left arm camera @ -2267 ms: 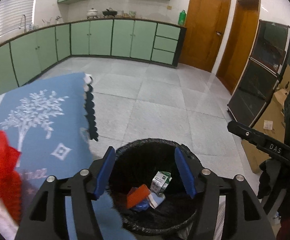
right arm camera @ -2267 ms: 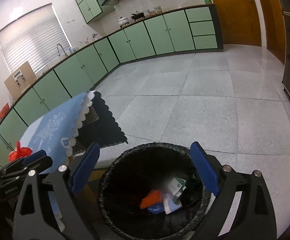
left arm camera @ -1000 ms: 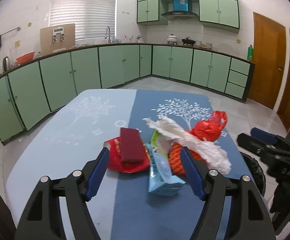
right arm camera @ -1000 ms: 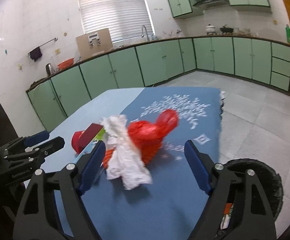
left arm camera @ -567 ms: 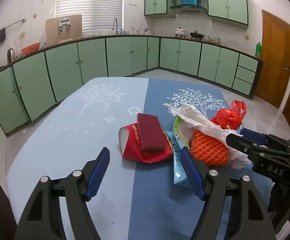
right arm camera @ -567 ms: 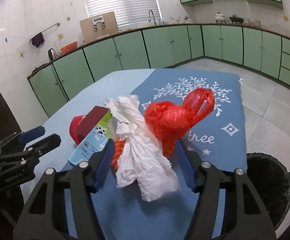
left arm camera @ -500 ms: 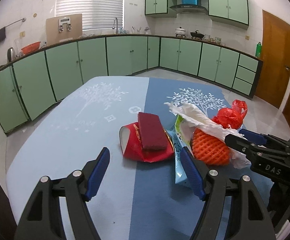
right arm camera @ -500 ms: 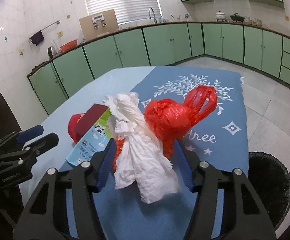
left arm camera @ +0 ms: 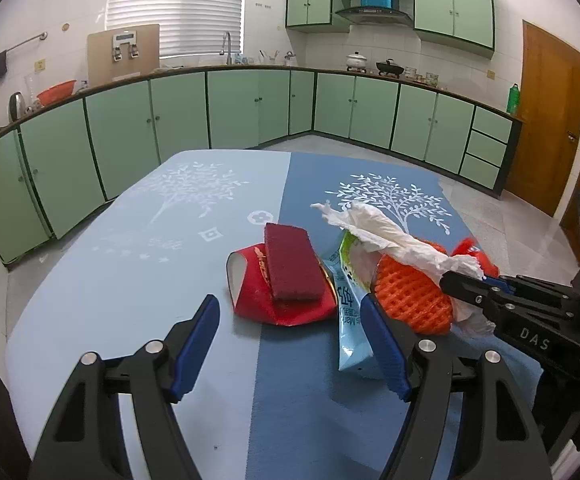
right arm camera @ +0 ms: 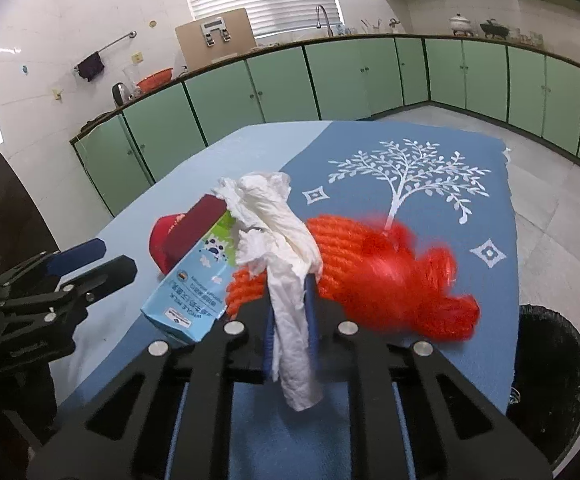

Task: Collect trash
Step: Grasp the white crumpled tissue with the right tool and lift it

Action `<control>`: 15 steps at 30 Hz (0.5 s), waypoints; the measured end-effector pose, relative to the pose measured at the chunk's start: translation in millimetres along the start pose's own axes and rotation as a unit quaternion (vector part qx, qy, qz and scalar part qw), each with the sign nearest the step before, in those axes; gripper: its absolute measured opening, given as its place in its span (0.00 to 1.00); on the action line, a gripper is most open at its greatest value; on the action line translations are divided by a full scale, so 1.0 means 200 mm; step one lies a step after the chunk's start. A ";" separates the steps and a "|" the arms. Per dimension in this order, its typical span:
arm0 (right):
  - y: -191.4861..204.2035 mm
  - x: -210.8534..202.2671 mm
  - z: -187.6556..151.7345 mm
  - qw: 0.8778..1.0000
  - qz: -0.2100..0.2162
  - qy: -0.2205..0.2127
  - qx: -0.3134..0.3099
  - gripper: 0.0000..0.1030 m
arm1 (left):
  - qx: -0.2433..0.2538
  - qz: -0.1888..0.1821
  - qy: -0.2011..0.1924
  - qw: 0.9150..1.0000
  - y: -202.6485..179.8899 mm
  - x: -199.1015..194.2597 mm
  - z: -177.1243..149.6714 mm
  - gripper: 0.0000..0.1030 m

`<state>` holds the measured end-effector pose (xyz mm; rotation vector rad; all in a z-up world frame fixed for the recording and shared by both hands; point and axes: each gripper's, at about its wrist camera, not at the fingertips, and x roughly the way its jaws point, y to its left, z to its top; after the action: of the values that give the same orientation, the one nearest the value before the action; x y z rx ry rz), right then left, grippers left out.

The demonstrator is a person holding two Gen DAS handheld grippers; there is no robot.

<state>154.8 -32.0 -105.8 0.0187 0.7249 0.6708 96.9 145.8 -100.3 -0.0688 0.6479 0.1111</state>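
A heap of trash lies on the blue tablecloth (left arm camera: 137, 280): a red wrapper (left arm camera: 257, 304) with a dark red box (left arm camera: 290, 262) on it, a blue milk carton (left arm camera: 348, 308), an orange foam net (left arm camera: 410, 296), a red plastic bag (right arm camera: 402, 280) and crumpled white tissue (left arm camera: 386, 236). My right gripper (right arm camera: 290, 320) is shut on the white tissue (right arm camera: 285, 264). It also shows in the left wrist view (left arm camera: 474, 280). My left gripper (left arm camera: 294, 344) is open and empty, just in front of the red wrapper.
A black-lined trash bin (right arm camera: 550, 376) stands on the floor beside the table's right edge. Green kitchen cabinets (left arm camera: 249, 108) run along the walls behind. Wooden doors (left arm camera: 546, 120) are at the far right.
Both grippers swung from over the bin back to the table. In the last half second my right gripper closed on the white tissue. The left gripper moved slightly closer to the heap.
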 end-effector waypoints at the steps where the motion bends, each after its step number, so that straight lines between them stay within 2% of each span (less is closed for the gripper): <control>1: 0.00 -0.01 0.01 1.000 0.002 -0.004 0.001 0.12 | 0.000 0.000 0.000 1.000 0.00 0.00 0.00 0.69; 9: -0.02 -0.13 0.08 0.999 0.015 -0.038 0.017 0.12 | 0.002 -0.008 -0.004 1.000 -0.04 -0.02 0.02 0.69; 15: -0.08 -0.23 0.10 0.998 -0.001 -0.061 0.028 0.12 | 0.007 -0.024 0.000 1.000 -0.10 -0.01 0.02 0.70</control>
<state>150.3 -66.5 -66.2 0.1089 0.6262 0.6425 101.0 125.8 -95.5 -0.0697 0.6466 0.0608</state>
